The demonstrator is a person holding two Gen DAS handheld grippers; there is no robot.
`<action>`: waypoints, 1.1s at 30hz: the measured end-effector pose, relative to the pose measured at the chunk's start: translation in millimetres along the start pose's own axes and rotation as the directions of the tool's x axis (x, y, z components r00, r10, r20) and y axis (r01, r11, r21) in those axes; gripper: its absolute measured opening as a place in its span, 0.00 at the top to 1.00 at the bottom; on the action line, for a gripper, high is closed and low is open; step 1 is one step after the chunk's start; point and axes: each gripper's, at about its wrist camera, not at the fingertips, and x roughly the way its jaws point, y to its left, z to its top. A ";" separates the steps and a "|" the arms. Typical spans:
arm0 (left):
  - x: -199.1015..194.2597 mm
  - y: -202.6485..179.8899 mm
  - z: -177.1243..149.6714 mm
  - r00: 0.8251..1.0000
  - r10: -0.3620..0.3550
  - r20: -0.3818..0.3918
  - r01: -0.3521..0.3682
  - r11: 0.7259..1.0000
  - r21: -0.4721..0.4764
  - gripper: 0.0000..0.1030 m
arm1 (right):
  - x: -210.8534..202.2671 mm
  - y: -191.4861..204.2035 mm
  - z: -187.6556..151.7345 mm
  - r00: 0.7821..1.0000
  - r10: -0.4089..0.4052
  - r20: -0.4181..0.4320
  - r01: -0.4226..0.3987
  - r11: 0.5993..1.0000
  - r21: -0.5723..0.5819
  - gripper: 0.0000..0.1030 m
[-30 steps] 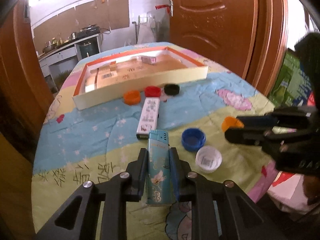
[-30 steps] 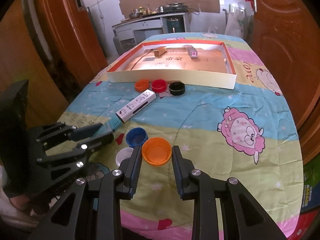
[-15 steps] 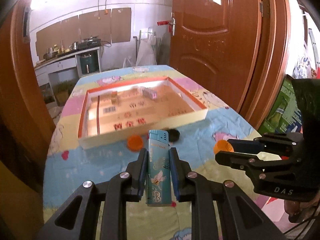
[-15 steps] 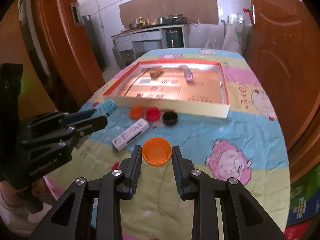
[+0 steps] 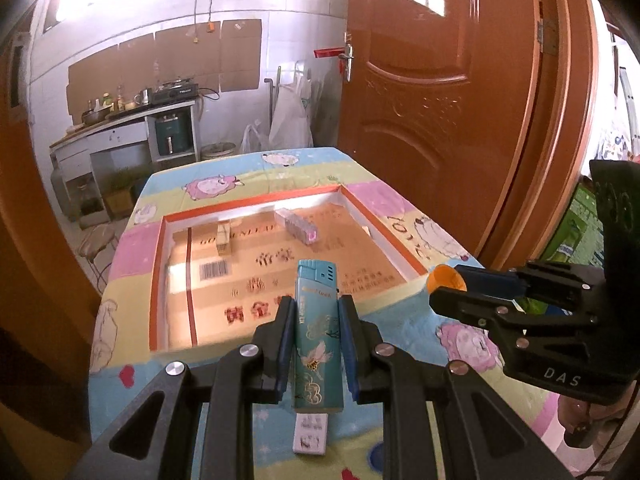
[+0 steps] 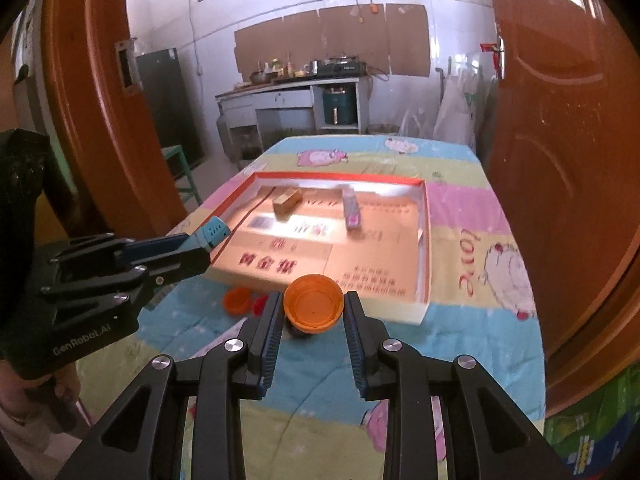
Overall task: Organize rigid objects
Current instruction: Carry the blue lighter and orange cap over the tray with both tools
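My left gripper [image 5: 316, 308] is shut on a teal lighter [image 5: 318, 336] and holds it in the air above the near edge of the shallow orange-rimmed box [image 5: 160, 248]. My right gripper [image 6: 314, 304] is shut on an orange bottle cap [image 6: 314, 307], held above the box's near wall [image 6: 416, 312]. The cap also shows in the left wrist view [image 5: 445, 277], and the lighter's tip shows in the right wrist view [image 6: 212, 232]. Inside the box lie a small wooden block [image 6: 286, 201] and a pinkish rectangular piece [image 6: 351, 210].
A white lighter [image 5: 310, 436] lies on the patterned tablecloth below my left gripper. An orange cap [image 6: 237, 300] and a red cap [image 6: 260, 305] sit in front of the box. A wooden door [image 5: 440, 80] stands to the right, a kitchen counter [image 6: 288, 96] behind.
Both grippers have risen from the table and moved forward toward the box, carrying the lighter and the orange cap. The caps left on the table have dropped low or out of view.
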 end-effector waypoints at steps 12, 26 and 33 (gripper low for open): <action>53.5 19.5 37.2 0.999 0.012 -0.040 -0.013 1.000 -0.023 0.78 | 40.9 -40.0 35.8 1.000 -0.018 0.003 0.018 1.000 -0.005 0.70; 117.9 37.7 73.9 0.994 0.064 -0.094 -0.068 0.997 -0.038 0.78 | 104.6 -82.0 68.7 0.999 -0.030 -0.021 0.029 0.998 -0.062 0.70; 151.0 49.2 81.9 0.986 0.070 -0.151 -0.082 0.994 -0.074 0.78 | 134.5 -96.0 84.8 0.999 -0.001 -0.047 -0.001 0.999 -0.051 0.70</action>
